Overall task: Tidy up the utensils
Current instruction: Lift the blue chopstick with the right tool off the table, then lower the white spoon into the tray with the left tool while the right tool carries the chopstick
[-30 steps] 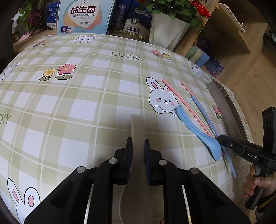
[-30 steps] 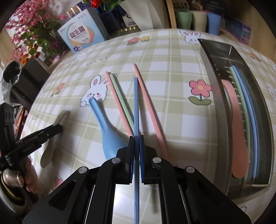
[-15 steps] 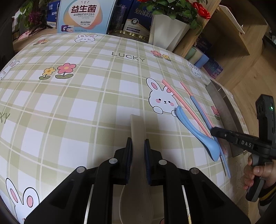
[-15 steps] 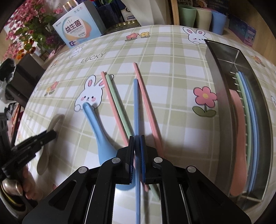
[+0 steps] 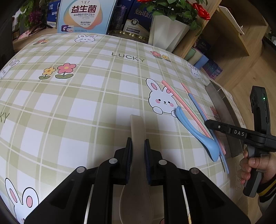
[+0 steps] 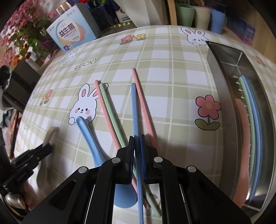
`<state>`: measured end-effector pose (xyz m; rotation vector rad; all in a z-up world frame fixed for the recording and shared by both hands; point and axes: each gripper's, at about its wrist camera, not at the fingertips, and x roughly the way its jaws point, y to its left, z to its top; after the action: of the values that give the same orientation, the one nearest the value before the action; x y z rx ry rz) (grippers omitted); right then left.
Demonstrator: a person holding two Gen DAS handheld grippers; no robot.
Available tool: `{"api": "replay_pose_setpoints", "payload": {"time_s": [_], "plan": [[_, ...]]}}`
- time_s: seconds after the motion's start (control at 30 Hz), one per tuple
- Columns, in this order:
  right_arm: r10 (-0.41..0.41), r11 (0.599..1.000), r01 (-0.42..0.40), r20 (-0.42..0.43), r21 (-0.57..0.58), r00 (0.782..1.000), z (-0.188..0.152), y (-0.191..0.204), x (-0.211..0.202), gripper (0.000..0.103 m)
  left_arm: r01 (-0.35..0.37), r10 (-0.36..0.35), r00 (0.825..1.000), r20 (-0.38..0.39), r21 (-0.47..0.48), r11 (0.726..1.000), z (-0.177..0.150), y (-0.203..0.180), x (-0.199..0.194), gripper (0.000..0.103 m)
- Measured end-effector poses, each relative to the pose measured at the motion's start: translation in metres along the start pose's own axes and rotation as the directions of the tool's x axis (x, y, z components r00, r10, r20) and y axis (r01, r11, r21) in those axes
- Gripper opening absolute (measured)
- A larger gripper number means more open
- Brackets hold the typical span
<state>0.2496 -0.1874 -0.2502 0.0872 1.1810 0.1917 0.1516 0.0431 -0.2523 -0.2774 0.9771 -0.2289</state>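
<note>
My left gripper (image 5: 138, 146) is shut on the handle of a cream spoon (image 5: 137, 131), whose bowl lies under the jaws at the bottom of the left wrist view. My right gripper (image 6: 137, 139) is shut on a blue chopstick (image 6: 134, 106) that points away across the cloth. Beside it lie a pink chopstick (image 6: 143, 105), a pink and green pair (image 6: 108, 110) and a blue spoon (image 6: 86, 132). The steel tray (image 6: 222, 96) at the right holds a pink spoon (image 6: 243, 137), a green chopstick and a blue chopstick. The right gripper (image 5: 209, 123) also shows in the left wrist view, over the chopsticks.
The checked tablecloth (image 5: 69, 103) with rabbits and flowers covers the table. At its far edge stand a printed box (image 5: 84, 15), a white flower pot (image 5: 167, 32) and several cups (image 6: 200, 15). A person's hand (image 5: 248, 165) holds the right gripper's handle.
The right gripper has slid along the blue chopstick toward the table's near side, still shut on it. The left gripper and the cream spoon have stayed put.
</note>
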Motion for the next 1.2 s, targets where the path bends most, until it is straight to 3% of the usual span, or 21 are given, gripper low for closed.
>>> {"api": "replay_pose_setpoints", "payload": {"time_s": [0.13,0.57,1.0,1.2], "plan": [[-0.080,0.993,0.080,0.009,-0.089,0.997,0.001,0.013,0.002,0.008,-0.001,0.001,1.000,0.000,0.000,1.000,0.000,-0.001,0.000,0.014],[-0.119,0.980,0.124,0.041,-0.152,0.992,0.001,0.021,0.003,0.006,-0.007,0.007,1.000,0.003,0.006,1.000,0.000,-0.002,0.000,0.014],[0.028,0.999,-0.025,0.157,-0.020,0.987,-0.028,0.004,-0.035,0.006,-0.039,0.041,0.998,-0.040,0.054,0.998,0.006,-0.008,0.003,0.013],[0.050,0.999,-0.049,0.210,-0.013,0.976,-0.034,-0.008,-0.056,0.006,-0.052,0.051,0.995,-0.086,-0.005,0.999,0.008,-0.005,0.001,0.013]]}}
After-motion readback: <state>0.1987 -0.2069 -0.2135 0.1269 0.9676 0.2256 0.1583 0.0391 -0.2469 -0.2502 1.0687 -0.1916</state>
